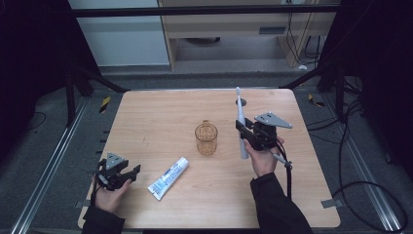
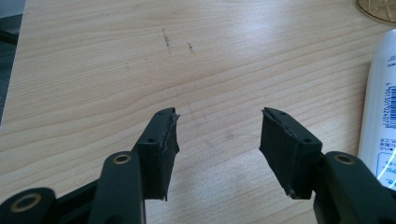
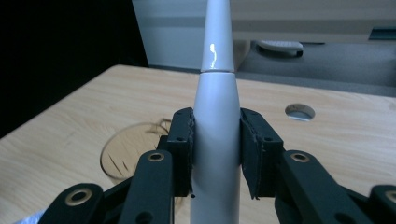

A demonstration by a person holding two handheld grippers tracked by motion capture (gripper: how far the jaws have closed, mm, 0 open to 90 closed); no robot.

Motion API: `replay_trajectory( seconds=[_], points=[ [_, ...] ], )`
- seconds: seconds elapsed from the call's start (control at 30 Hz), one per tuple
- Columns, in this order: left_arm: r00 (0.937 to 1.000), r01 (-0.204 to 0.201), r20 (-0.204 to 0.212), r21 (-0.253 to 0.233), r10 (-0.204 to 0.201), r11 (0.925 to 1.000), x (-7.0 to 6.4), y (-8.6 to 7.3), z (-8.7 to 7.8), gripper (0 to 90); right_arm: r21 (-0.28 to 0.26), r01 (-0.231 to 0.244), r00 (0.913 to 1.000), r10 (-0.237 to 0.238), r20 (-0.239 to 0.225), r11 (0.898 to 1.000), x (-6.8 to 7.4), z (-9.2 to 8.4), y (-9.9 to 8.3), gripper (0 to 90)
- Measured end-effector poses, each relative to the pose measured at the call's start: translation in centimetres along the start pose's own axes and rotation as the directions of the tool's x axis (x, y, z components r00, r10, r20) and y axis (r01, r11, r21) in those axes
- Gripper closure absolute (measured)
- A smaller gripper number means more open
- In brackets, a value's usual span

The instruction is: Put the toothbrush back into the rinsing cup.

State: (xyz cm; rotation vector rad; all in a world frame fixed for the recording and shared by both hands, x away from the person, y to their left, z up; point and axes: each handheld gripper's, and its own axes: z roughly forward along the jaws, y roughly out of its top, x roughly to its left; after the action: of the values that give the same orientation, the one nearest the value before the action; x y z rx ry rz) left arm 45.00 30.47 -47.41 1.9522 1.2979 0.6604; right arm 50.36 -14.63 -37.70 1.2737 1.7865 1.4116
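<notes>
Both grippers are up close to the person's side of the table, and the amber cup near its middle is the handiest marker for everything else. To the right of the cup, the right gripper is clamped on a white electric toothbrush, its pads pressed against the thick handle on both sides; in the right gripper view the right gripper squeezes the toothbrush with the slim neck rising straight up between the jaws and the cup lying just beyond on the left. The toothbrush stands nearly upright, lifted off the wood, its brush end pointing toward the far edge past the cup. Well to the left of the cup and nearer the person, the left gripper sits low over the table with its jaws spread wide and nothing between them; the left gripper view shows the left gripper over bare wood. A white tube of toothpaste lies flat between that gripper and the cup, slanted, apart from both.
</notes>
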Motion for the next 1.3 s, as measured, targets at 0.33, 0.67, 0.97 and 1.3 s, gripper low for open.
replay_trajectory(
  seconds=[0.33,0.67,0.97,1.3],
  points=[
    [1.0,-0.001,-0.001,-0.005,0.001,1.0,0.0,0.0,-0.1,45.2,-0.097,-0.026,0.9997,0.026,0.002,0.995,0.8,1.2,0.8,67.2],
    [1.0,-0.002,0.002,-0.005,0.002,1.0,-0.1,0.0,0.0,45.2,-0.18,-0.036,0.9991,0.039,0.016,0.983,1.9,2.7,1.6,67.1],
    [1.0,0.0,0.002,-0.006,0.0,1.0,0.0,0.0,0.0,45.2,-0.233,-0.033,0.9988,0.04,0.027,0.972,2.8,3.6,2.1,67.1],
    [1.0,0.004,0.001,-0.006,-0.004,1.0,0.1,0.0,0.0,45.2,-0.268,-0.028,0.9978,0.042,0.05,0.963,3.2,4.7,2.1,67.1]
  ],
)
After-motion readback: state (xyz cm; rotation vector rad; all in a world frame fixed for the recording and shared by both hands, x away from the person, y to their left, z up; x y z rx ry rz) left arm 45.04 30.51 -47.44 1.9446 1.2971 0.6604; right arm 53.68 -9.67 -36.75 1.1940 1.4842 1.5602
